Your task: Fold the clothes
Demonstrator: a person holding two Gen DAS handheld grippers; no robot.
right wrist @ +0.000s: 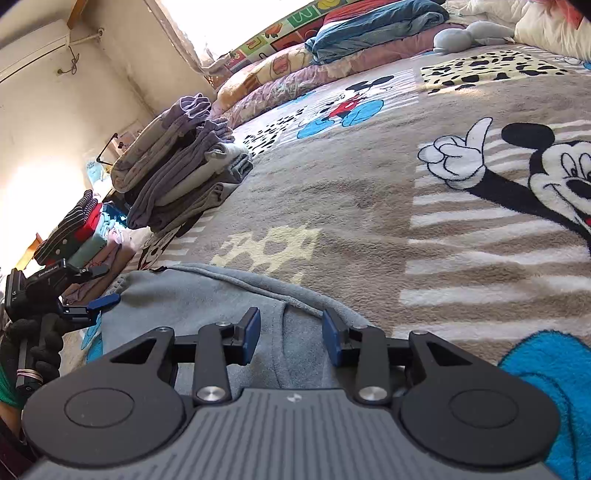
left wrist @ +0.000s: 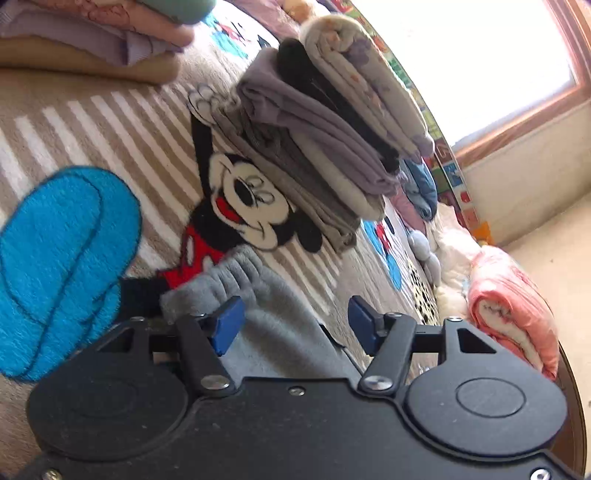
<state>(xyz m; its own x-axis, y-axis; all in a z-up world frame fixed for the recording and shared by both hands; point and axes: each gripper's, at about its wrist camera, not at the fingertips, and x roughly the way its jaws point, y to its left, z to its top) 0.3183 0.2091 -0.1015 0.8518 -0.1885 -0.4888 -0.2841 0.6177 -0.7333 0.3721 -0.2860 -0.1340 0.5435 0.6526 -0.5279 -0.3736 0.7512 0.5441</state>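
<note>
A grey fleece garment (left wrist: 266, 314) lies on the Mickey Mouse blanket (left wrist: 110, 122), its gathered edge just ahead of my left gripper (left wrist: 293, 326). The left gripper is open, its blue pads (left wrist: 227, 325) apart over the fleece, holding nothing. In the right wrist view the same grey garment (right wrist: 207, 295) lies flat under my right gripper (right wrist: 290, 338), which is open above a seam. The left gripper (right wrist: 92, 304) shows at the garment's left edge, held by a black-gloved hand.
A stack of folded grey and lilac clothes (left wrist: 325, 140) stands on the blanket ahead; it also shows in the right wrist view (right wrist: 177, 170). Another folded pile (left wrist: 103, 37) lies top left. A rolled pink blanket (left wrist: 517, 302) lies at the bed's edge. Pillows and bedding (right wrist: 369, 33) lie at the far side.
</note>
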